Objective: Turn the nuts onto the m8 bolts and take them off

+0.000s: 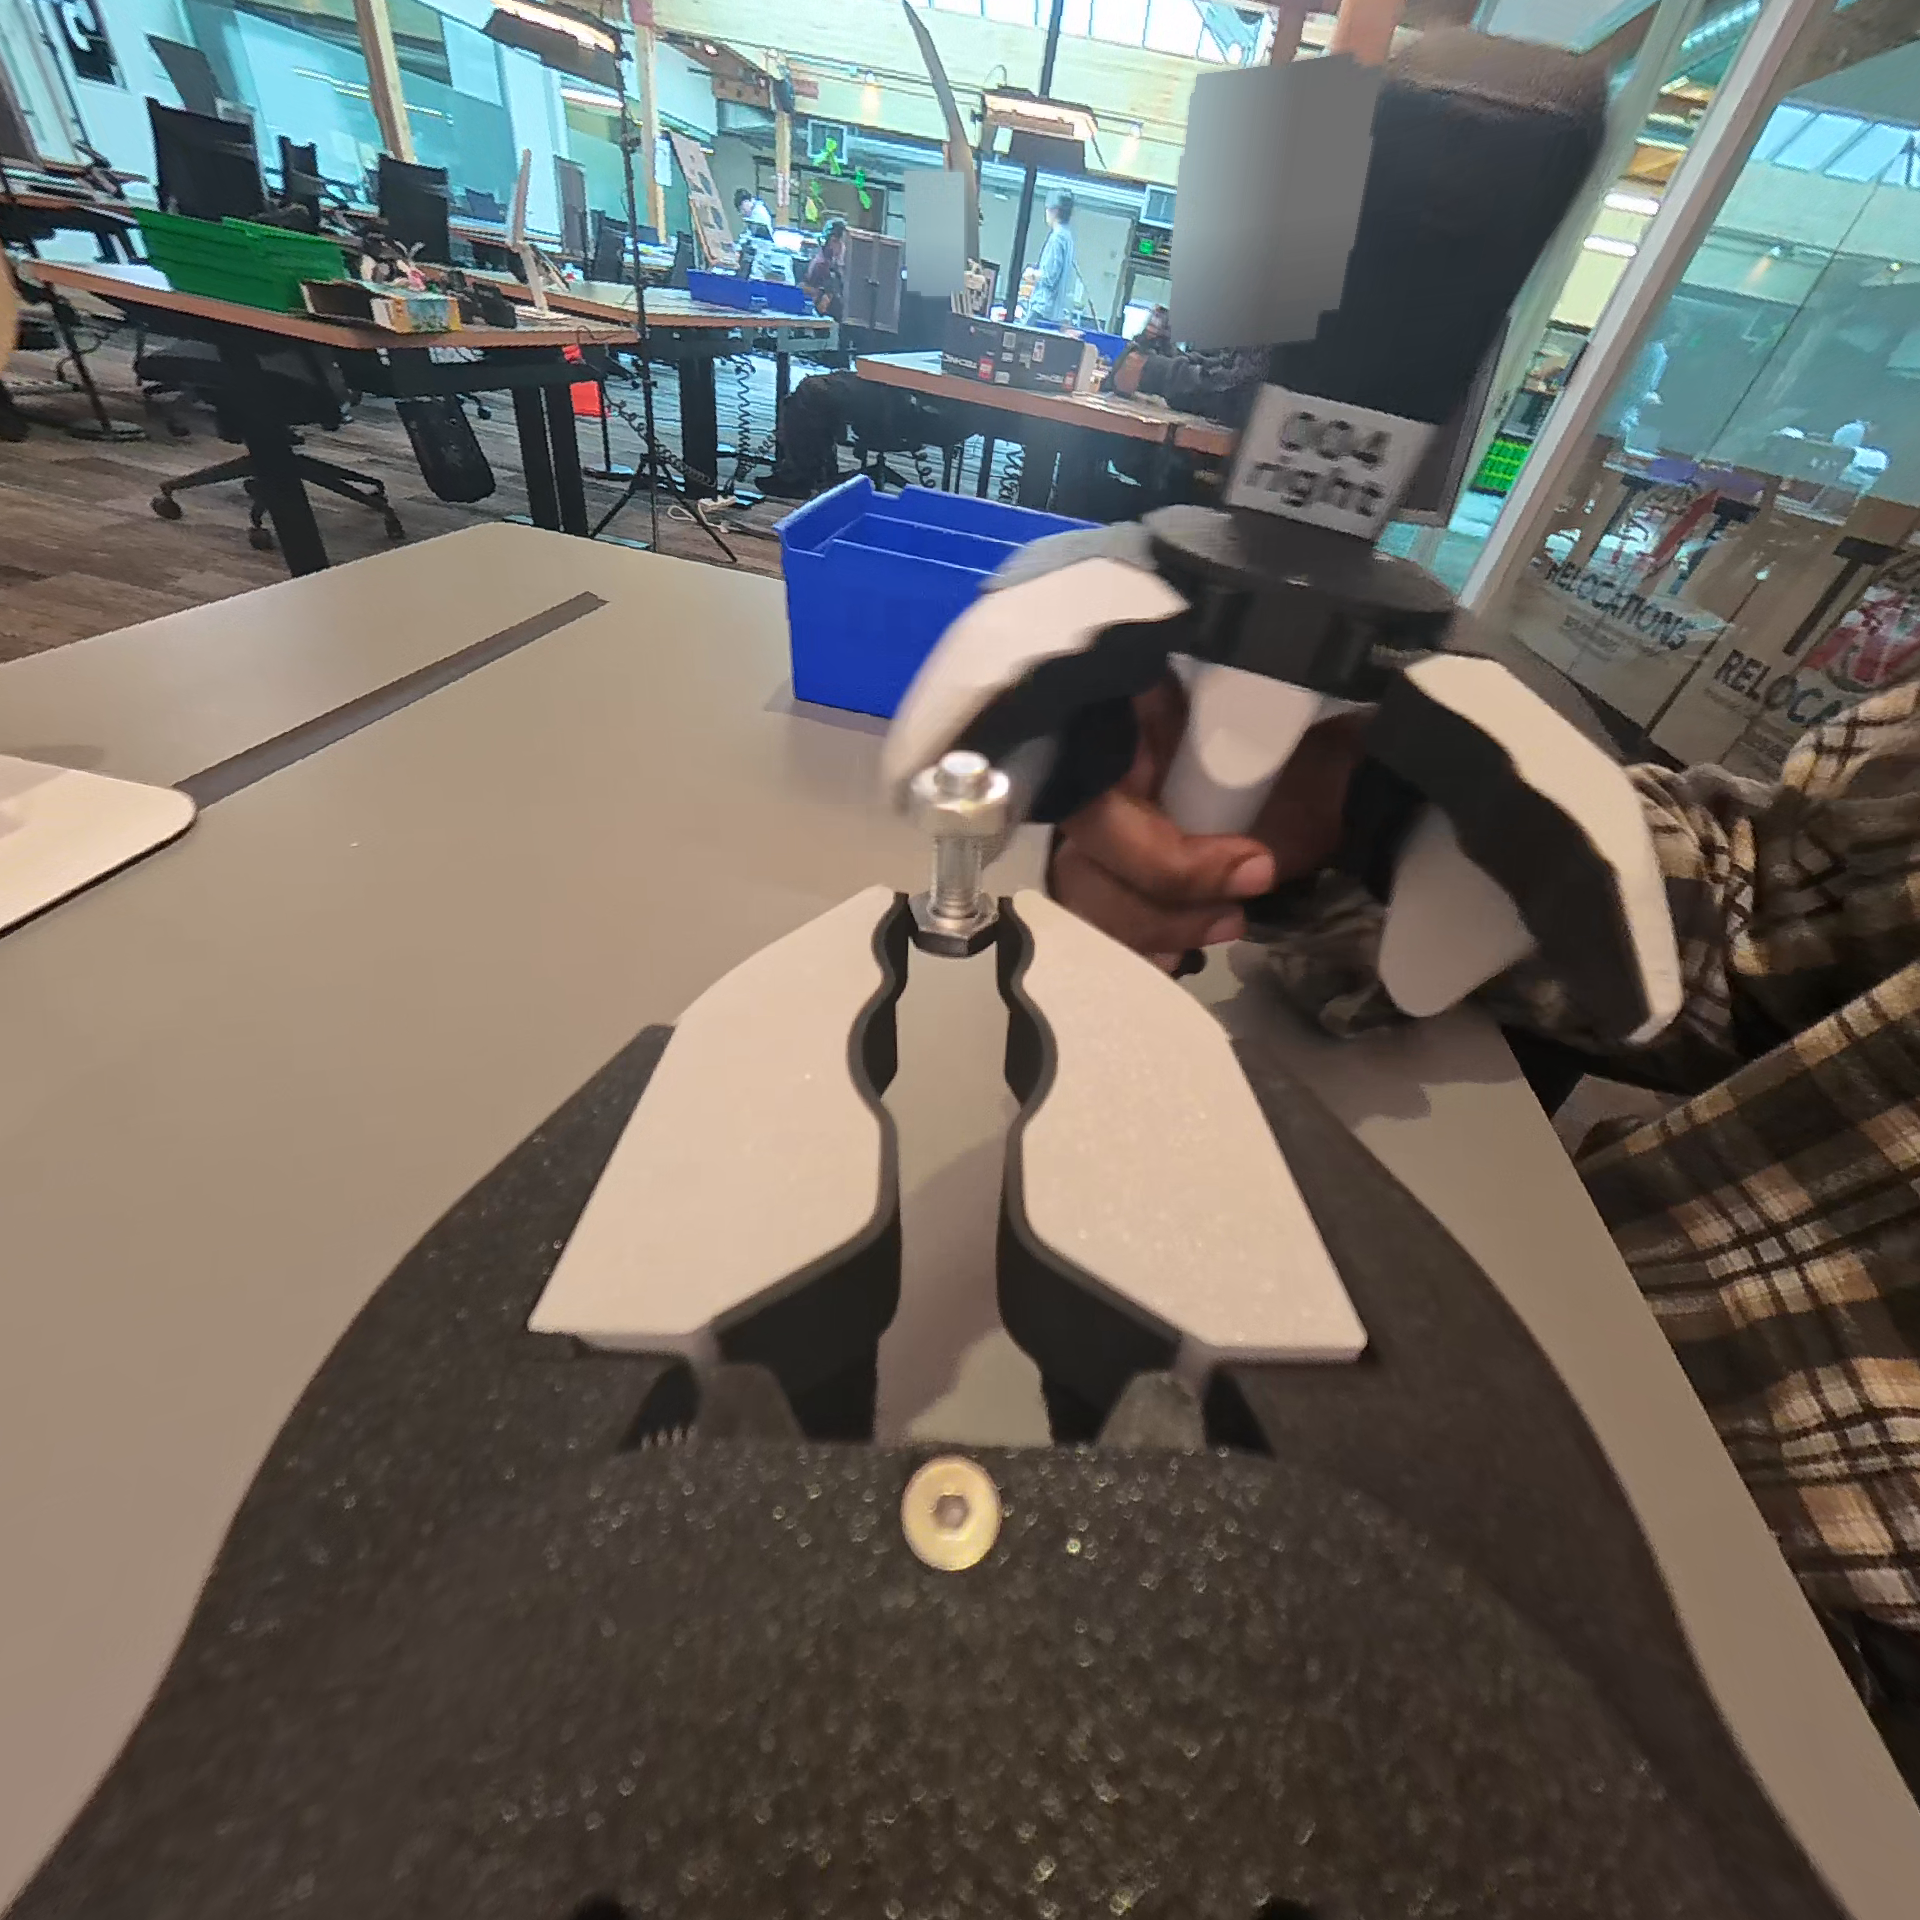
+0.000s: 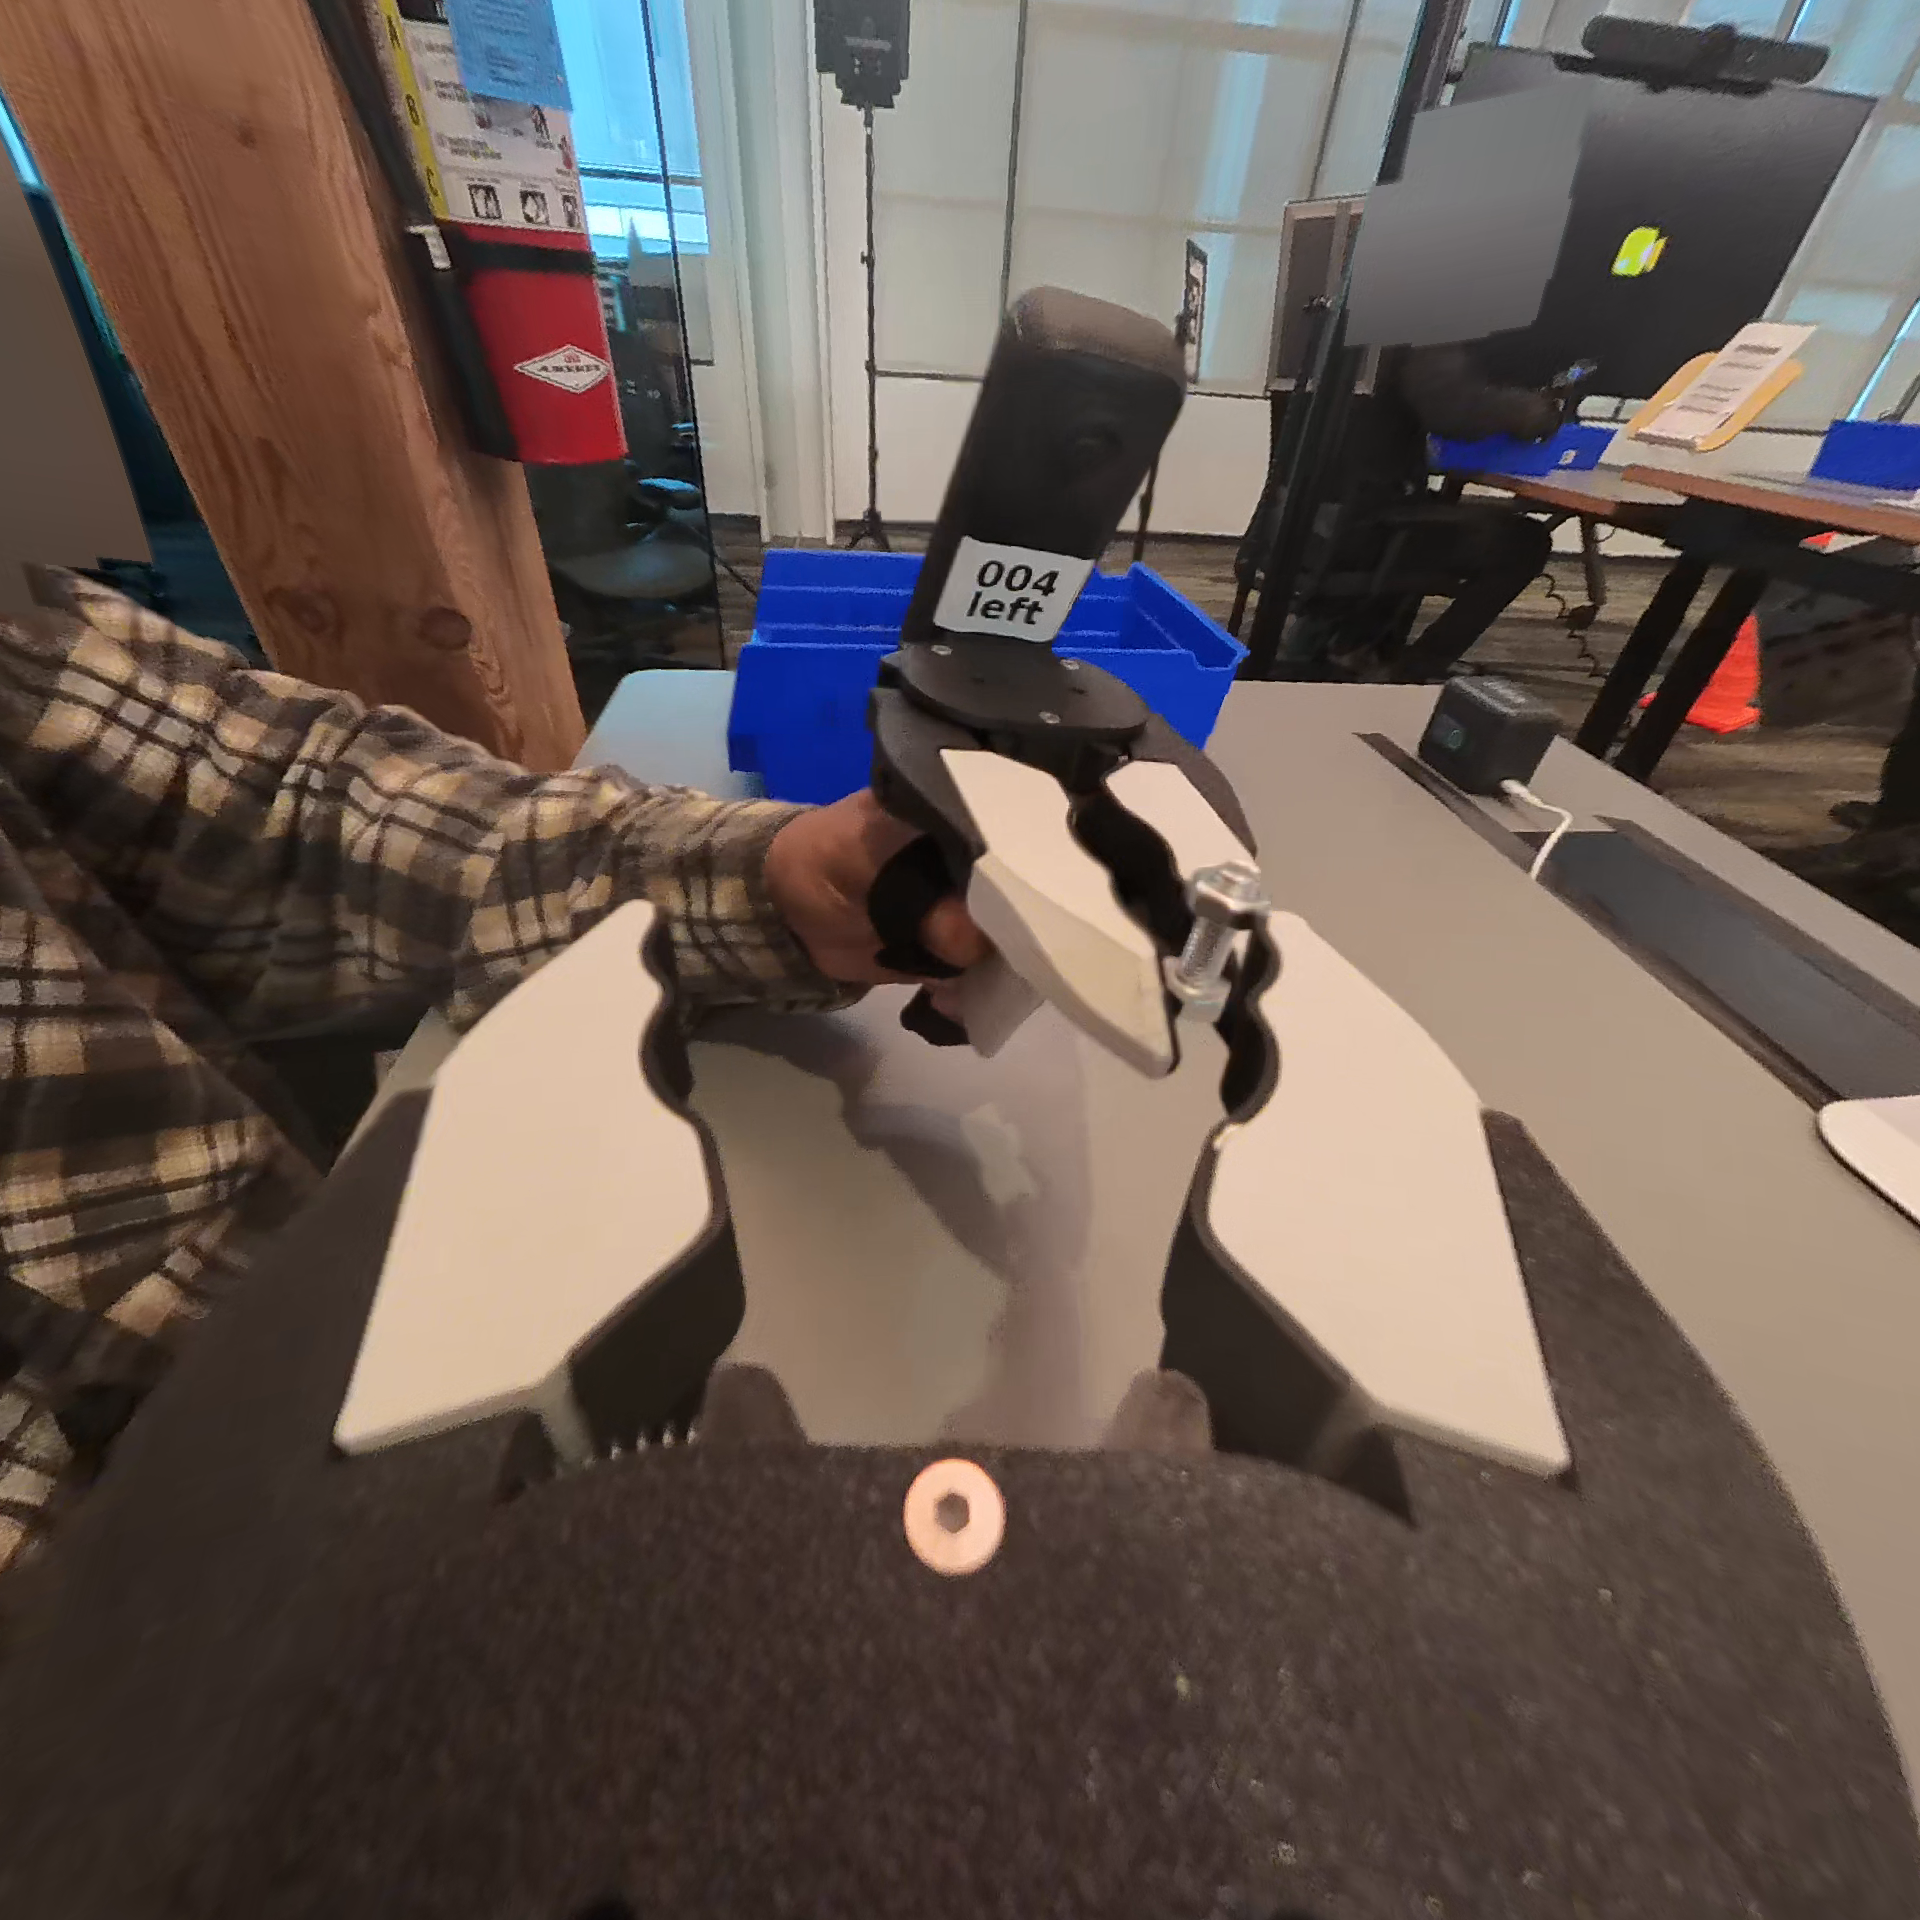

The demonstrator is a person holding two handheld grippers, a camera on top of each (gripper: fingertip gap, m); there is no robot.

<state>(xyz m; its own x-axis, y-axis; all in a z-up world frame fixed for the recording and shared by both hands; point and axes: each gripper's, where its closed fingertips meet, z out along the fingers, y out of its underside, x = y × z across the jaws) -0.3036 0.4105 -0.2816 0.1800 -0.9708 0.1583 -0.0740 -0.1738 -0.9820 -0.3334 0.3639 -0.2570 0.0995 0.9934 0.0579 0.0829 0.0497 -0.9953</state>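
Note:
A silver M8 bolt (image 1: pixel 954 862) stands upright above the grey table (image 1: pixel 416 883), with a hex nut (image 1: pixel 958 798) near its upper end. My left gripper (image 1: pixel 951 928) is shut on the bolt's lower hex end. My right gripper (image 1: pixel 1184 873) is wide open, with one fingertip right beside the nut; I cannot tell if it touches. In the right wrist view the bolt (image 2: pixel 1205 940) and nut (image 2: pixel 1226 894) lie against the inner edge of my right gripper's (image 2: pixel 961 935) right finger (image 2: pixel 1351 1143). The left gripper (image 2: pixel 1184 1013) reaches down from above.
A blue bin (image 1: pixel 894 603) stands at the table's far edge, behind both grippers (image 2: pixel 810 675). A white pad (image 1: pixel 73 831) lies at one side (image 2: pixel 1870 1153). A small black box with a white cable (image 2: pixel 1486 732) sits by a dark slot in the table. Plaid sleeves hold both grippers.

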